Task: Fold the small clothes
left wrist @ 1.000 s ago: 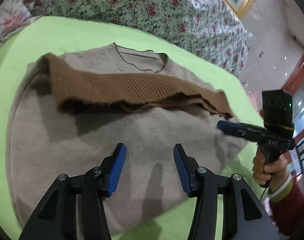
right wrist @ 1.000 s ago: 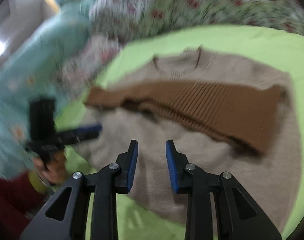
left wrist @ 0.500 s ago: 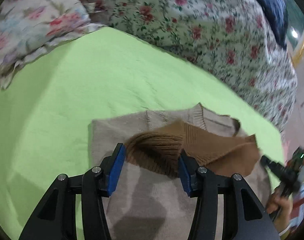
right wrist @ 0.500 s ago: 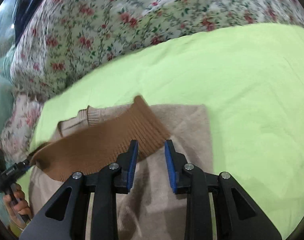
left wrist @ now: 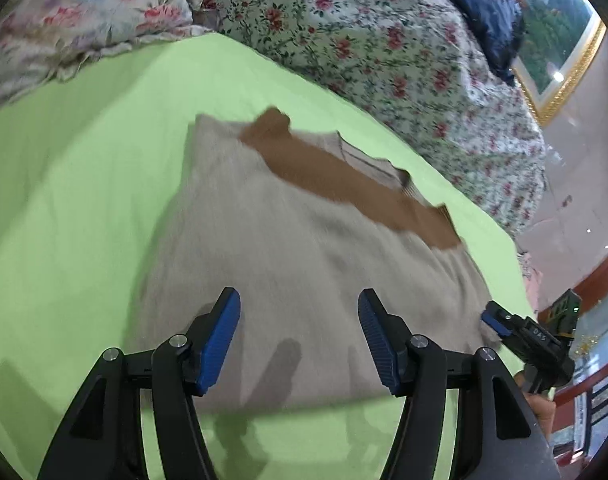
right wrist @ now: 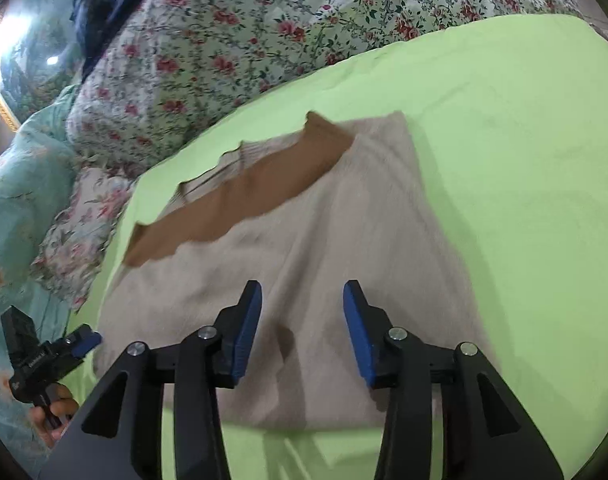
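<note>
The beige sweater (left wrist: 304,264) lies folded on the green sheet (left wrist: 83,200) of the bed, its brown band (left wrist: 344,176) on top at 12 o'clock near the neck. Left gripper (left wrist: 299,338) is over the near edge w/ jaws wide apart, holding nothing. Right gripper (right wrist: 301,330) is the same: jaws wide, nothing held. Flowery quilt (right wrist: 223,40) sits at 11 o'clock.

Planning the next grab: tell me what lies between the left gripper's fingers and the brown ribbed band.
Only the sweater's own beige knit; nothing else lies between the open left gripper and the brown ribbed band, as the left wrist view shows.
</note>
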Demonstrator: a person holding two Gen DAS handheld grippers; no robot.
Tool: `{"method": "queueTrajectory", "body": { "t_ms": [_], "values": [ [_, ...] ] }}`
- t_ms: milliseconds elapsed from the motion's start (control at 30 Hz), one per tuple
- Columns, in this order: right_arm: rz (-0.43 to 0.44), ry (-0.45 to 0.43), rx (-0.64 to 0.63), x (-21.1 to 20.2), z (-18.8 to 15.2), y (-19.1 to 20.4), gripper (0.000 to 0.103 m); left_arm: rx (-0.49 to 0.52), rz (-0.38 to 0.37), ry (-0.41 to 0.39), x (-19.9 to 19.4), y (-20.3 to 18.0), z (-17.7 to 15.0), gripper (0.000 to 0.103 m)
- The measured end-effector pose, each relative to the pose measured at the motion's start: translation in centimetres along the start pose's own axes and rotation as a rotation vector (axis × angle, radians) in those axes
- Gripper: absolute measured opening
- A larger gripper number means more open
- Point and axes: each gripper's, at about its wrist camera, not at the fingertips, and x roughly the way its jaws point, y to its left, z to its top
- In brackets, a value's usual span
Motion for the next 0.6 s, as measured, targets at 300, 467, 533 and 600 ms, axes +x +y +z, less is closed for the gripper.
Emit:
{"method": "queueTrajectory", "body": {
  "t_ms": [300, 467, 533, 600],
  "values": [
    [0.034, 0.025, 0.067, -1.9, -5.6, 0.0, 0.046, -0.075, -0.083, 0.044, -1.3, -0.5, -6.3, 0.064],
    [0.057, 0.044, 0.049, -2.3, -6.5, 1.1, 0.046, -0.133, -0.099, 0.039, -0.8, -0.4, -7.2, 0.068],
    [0.063, 0.047, 0.043, -2.5, -6.8, 1.5, 0.047, -0.147, -0.102, 0.037, -0.5, -0.4, -7.4, 0.069],
    [0.072, 0.054, 0.041, -2.5, -7.1, 1.7, 0.048, -0.159, -0.097, 0.037, -0.1, -0.3, -7.2, 0.071]
  ]
}}
